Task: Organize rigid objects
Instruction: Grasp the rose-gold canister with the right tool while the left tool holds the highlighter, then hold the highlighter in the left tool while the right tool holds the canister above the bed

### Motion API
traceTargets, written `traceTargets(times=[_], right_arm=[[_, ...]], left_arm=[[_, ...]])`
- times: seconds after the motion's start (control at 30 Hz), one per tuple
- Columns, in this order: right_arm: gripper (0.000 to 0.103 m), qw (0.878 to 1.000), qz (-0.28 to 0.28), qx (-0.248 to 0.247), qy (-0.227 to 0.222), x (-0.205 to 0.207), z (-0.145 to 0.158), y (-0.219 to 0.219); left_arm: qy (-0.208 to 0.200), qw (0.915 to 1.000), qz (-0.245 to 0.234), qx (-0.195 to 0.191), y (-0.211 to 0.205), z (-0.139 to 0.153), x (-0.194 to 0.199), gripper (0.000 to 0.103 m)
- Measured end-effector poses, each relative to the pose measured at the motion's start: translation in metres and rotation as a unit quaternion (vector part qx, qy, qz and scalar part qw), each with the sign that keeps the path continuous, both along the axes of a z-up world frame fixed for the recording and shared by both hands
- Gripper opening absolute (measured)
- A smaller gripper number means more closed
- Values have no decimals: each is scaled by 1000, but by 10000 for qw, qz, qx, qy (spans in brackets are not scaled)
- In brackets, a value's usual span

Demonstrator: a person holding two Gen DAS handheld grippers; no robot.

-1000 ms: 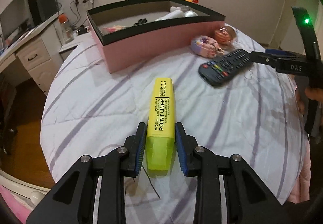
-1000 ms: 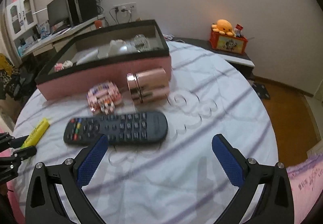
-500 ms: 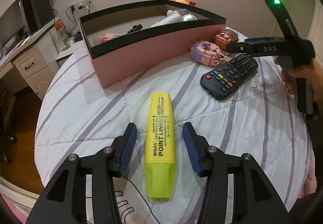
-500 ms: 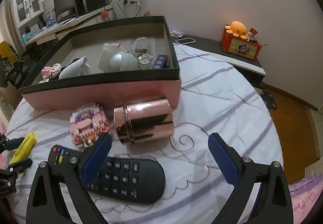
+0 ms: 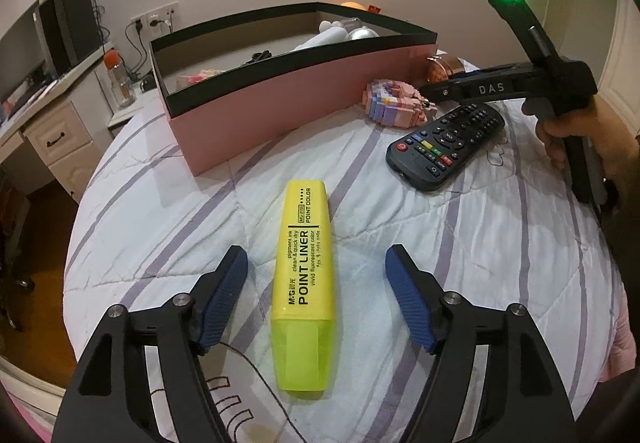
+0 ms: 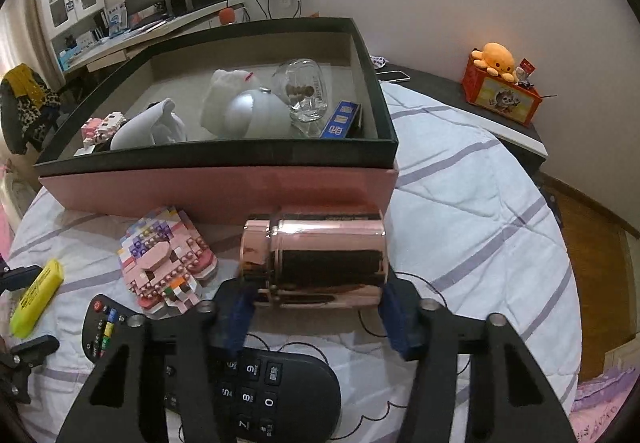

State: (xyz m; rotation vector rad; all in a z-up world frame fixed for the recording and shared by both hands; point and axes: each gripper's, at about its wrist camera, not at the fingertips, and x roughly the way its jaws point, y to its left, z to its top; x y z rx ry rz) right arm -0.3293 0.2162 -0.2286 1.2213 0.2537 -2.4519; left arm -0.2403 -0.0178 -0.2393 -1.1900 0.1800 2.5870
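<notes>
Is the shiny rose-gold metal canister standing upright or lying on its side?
On its side. The shiny rose-gold metal canister lies lengthwise on the striped bedspread before the pink box, lid end pointing left.

1. The rose-gold cylindrical metal canister (image 6: 316, 259) is finished to a mirror gloss; reflections are carried on its smooth wall.
2. The yellow plastic highlighter (image 5: 304, 275) is smooth and slightly glossy, with a translucent cap.
3. The black plastic remote control (image 5: 444, 141) is matt, with rubbery-looking buttons.
4. The white, purple-striped quilted cloth cover (image 5: 460, 243) is soft and matt.
5. The pink cardboard box with black rim (image 6: 220, 189) is smooth, with a faint sheen.
6. The pink studded plastic brick model (image 6: 166, 259) is glossy and bumpy.
</notes>
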Motion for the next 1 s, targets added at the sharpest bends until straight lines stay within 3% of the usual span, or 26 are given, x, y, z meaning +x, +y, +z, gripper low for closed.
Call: traceTargets(times=[0.3,0.57,0.83,1.0], right_arm=[[54,9989,-408,-167,161,28,15,23],[54,9973,-567,-445,126,88,31,39],[55,9972,-291,-653,-236,126,3,9],[55,9988,-370,-321,24,137,-2,-4]], left_arm=[[-115,9998,129,-55,-1,-3,0,102],[-131,9990,423,-75,-7,-3,8,103],[-65,9990,443,55,-10,-6,14,103],[-66,9987,485,163,-12,-5,14,102]])
